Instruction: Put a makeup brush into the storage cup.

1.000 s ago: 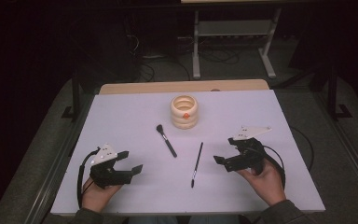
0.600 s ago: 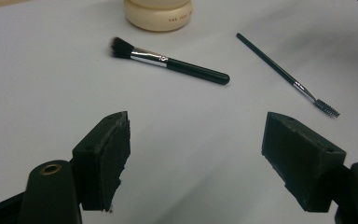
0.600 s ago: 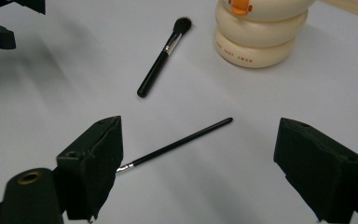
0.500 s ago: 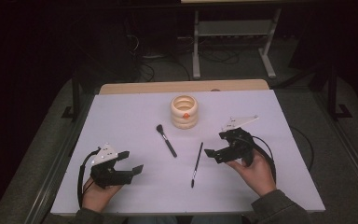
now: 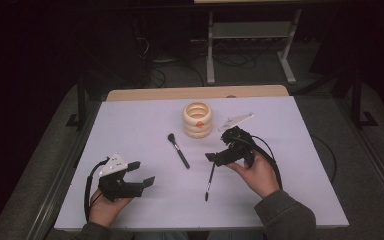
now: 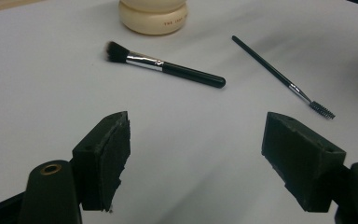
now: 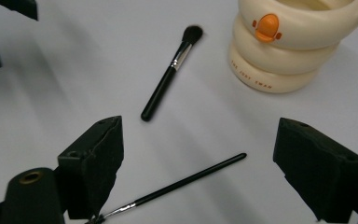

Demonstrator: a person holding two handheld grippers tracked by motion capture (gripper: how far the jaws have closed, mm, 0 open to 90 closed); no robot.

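A cream ringed holder [image 5: 198, 120] [image 7: 284, 51] with an orange mark stands at the table's middle back. In front of it lies a black makeup brush [image 5: 178, 150] [image 6: 168, 67] [image 7: 168, 79]. To its right lies a thin spoolie wand [image 5: 209, 181] [image 6: 279, 77] [image 7: 186, 182], bristle end toward the person. My right gripper [image 5: 218, 149] [image 7: 196, 158] hovers open over the wand's far end, which lies between the jaws without touching them. My left gripper [image 5: 145, 172] [image 6: 196, 154] rests open at the front left, holding nothing.
The white table top [image 5: 130, 120] has a wooden strip [image 5: 195, 93] along its back edge. A metal rack [image 5: 250, 35] and cables stand on the dark floor behind. Each gripper trails a black cable.
My right gripper has moved left and toward the table's middle, from the right side to over the thin wand. The left gripper and the objects have stayed put.
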